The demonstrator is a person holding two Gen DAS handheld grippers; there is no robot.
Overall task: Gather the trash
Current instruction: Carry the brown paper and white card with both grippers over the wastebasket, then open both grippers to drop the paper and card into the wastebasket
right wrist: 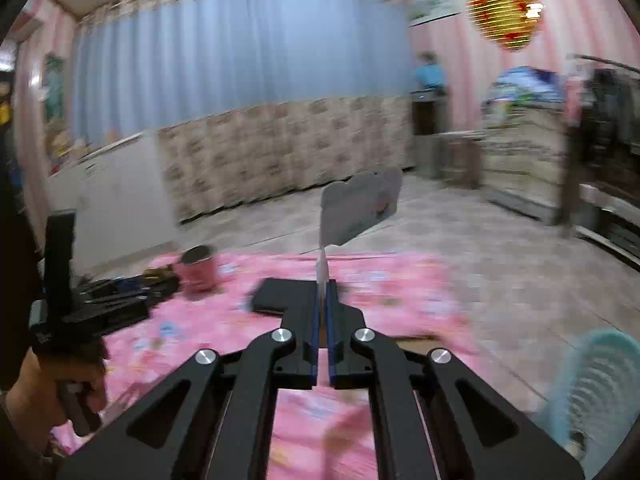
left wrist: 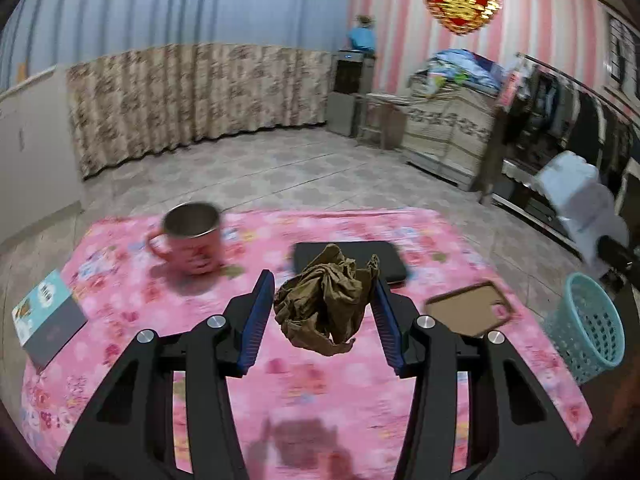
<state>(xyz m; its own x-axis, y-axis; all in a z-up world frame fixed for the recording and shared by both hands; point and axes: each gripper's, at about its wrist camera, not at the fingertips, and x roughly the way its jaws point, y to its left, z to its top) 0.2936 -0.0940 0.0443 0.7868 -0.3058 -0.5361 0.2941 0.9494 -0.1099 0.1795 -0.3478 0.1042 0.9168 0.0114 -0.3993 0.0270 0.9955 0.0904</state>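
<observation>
Left gripper [left wrist: 325, 312]: jaws part-way apart, both blue pads bearing on a crumpled brown paper wad [left wrist: 326, 304] that hangs clear above the pink cloth [left wrist: 320, 380] of the worktop. The wad is held across its widest part. Judged light, soft and springy; it will crush further under pressure, and loose flaps at its lower edge offer nothing firm. The present hold across the bulk looks the sound one; a pinch on a flap alone would probably tear or slip.

Right gripper [right wrist: 323, 300]: jaws closed tight on the lower edge of a pale, thin sheet [right wrist: 356, 208], paper or light card by appearance, which stands up beyond the tips. Blur prevents a firmer identification. Judged very light and floppy. Gripped only at one edge, it is likely to flap or bend in transit, and could slide out if the pads ease.

Further out on the cloth: a pink mug [left wrist: 192, 240] to the left, a black flat case [left wrist: 352, 262] behind the wad, a brown board [left wrist: 470, 308] to the right, and a booklet [left wrist: 48, 316] at the left edge. None is touched by either gripper.

Beside the worktop on the right stands a teal mesh basket [left wrist: 586, 328] on the floor, the probable receptacle for both items. Its open top should accept the wad readily; the sheet may need folding or dropping edge-first.

A hand [right wrist: 80, 392] holding the left gripper shows in the right wrist view.
</observation>
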